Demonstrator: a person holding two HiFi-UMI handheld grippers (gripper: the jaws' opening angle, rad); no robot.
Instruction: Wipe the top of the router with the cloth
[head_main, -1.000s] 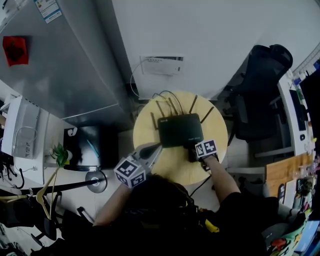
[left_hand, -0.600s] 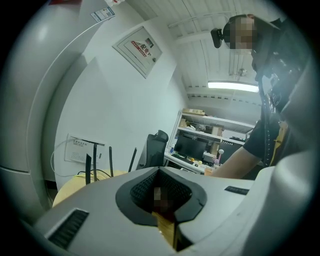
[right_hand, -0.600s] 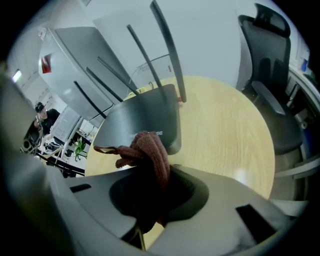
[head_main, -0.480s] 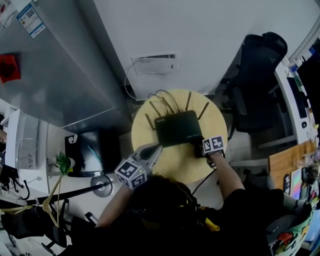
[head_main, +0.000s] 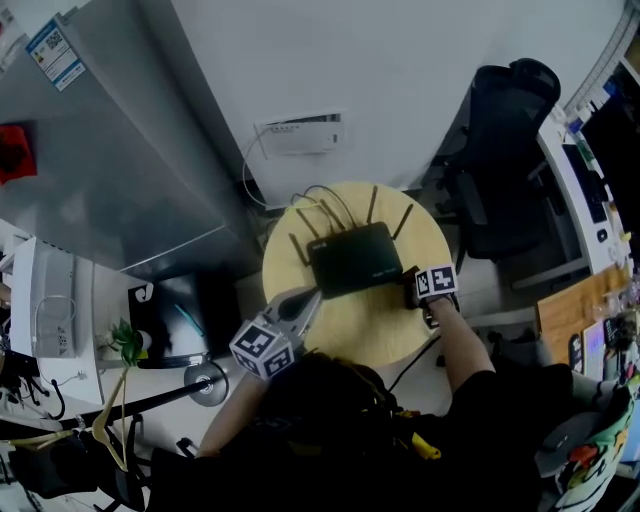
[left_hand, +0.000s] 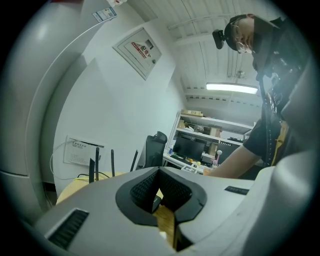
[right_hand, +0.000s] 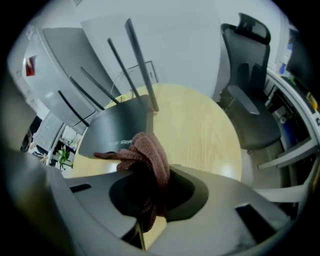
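Observation:
A black router (head_main: 355, 258) with several upright antennas lies on the round yellow table (head_main: 370, 330). In the head view my right gripper (head_main: 411, 288) sits just off the router's right edge. It is shut on a brown knitted cloth (right_hand: 146, 152), which bunches out of the jaws toward the router (right_hand: 117, 131) ahead and to the left. My left gripper (head_main: 316, 293) rests at the router's near left corner with its jaws closed and nothing between them. In the left gripper view the antennas (left_hand: 95, 169) rise behind my left gripper (left_hand: 159, 174).
A black office chair (head_main: 505, 165) stands right of the table, close to its rim. A white wall box (head_main: 300, 133) with cables hangs behind the table. A grey cabinet (head_main: 110, 150) stands to the left, with a dark bin (head_main: 175, 305) beside it. A desk (head_main: 590, 170) with a monitor lies far right.
My right gripper has moved right and slightly away with the cloth, from the router's near right corner to beside its right edge. The left gripper has stayed put.

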